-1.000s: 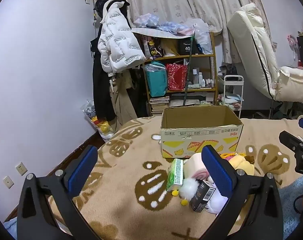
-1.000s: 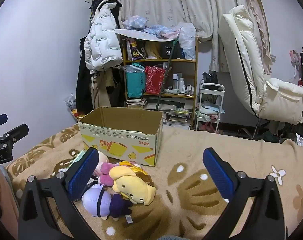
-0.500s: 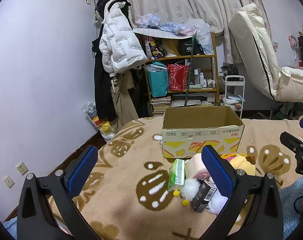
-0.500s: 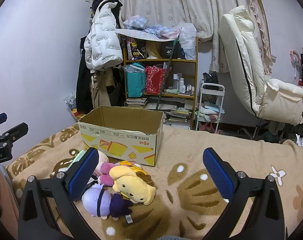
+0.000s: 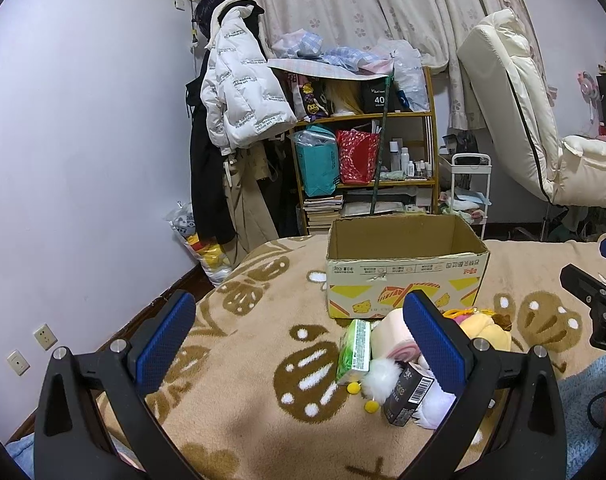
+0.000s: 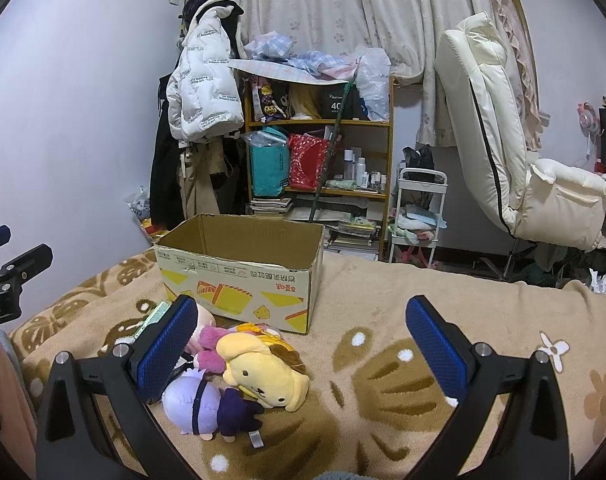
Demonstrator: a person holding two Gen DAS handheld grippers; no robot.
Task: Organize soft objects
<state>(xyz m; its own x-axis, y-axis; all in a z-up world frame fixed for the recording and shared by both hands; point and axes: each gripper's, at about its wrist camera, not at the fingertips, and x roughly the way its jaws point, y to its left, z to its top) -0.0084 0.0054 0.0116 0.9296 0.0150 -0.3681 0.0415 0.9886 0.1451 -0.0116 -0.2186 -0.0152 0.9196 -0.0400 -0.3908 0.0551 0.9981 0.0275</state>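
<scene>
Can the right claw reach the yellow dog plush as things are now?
Probably yes. The right claw is open, and the yellow dog plush lies uncovered on the blanket just ahead, slightly to its left; nothing stands between them.

pink roll toy (image 5: 387, 340) partly hidden, box interior (image 5: 403, 236) unseen

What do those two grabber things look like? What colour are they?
Both look alike. The left gripper and the right gripper each have black, angled frames with triangular cut-outs and small silver bolts. The fingers carry flat blue pads with a bumpy, dotted texture. White lettering marks the side of the left gripper's body in the right wrist view, and a thin black cable hangs near the right one.
</scene>
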